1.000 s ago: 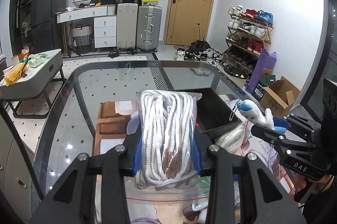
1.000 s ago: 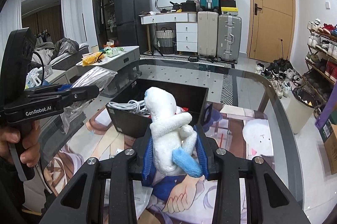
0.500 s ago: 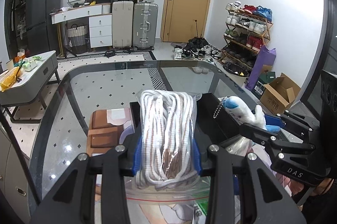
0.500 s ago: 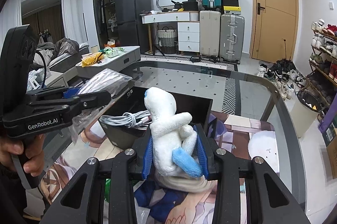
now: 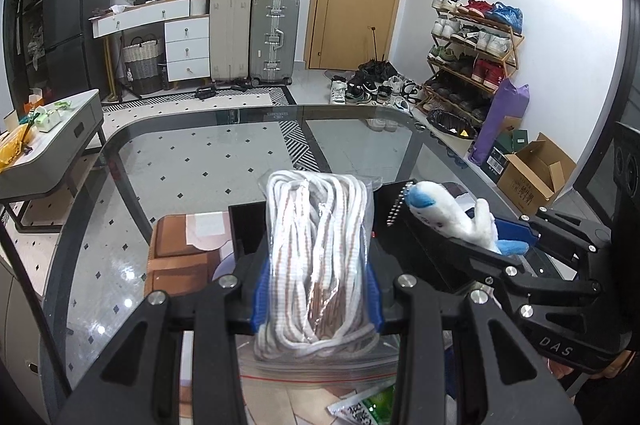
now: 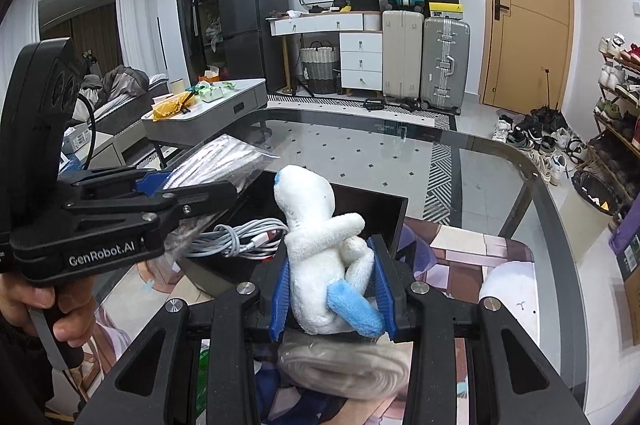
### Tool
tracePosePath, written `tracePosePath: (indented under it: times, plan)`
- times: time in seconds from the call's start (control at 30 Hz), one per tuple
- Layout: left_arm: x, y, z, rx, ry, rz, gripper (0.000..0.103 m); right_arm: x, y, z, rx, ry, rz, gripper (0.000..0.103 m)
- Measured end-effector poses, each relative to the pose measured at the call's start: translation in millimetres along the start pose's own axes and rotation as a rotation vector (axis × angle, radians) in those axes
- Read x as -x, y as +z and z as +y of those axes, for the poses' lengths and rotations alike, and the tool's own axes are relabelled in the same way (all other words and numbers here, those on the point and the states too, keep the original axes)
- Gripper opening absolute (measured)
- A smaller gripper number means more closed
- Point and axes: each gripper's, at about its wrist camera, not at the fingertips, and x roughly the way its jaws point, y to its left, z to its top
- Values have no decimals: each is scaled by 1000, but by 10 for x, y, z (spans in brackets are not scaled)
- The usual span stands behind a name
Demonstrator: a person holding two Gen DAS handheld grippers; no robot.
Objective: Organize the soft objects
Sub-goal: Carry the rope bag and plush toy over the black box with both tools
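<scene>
Left hand-held gripper (image 5: 316, 289): clamped on my bagged rope (image 5: 320, 245), long axis pointing forward.
Right hand-held gripper (image 6: 332, 289): clamped on plush toy (image 6: 320, 253).
Black bin (image 6: 372, 221): just ahead and below both, on tabletop (image 6: 480, 161); the toy seems nearer.

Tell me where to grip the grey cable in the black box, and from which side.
Grip the cable across its bundled loops, coming from above through the box's open top. The coil lies flat inside the walls, so a sideways approach is blocked. The middle of the bundle gathers most strands; the loose plug end would likely let the rest unravel. Both grippers are full now.
</scene>
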Motion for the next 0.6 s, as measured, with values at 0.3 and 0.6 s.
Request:
tracePosePath:
  times: [0.3, 0.6]
  plan:
    - [-227, 51, 37, 0, 4, 25, 37, -286, 70, -18, 22, -13, 47, 36]
    - [-369, 37, -7, -16, 13, 36, 37, -547, 94, 34, 59, -38, 83, 36]
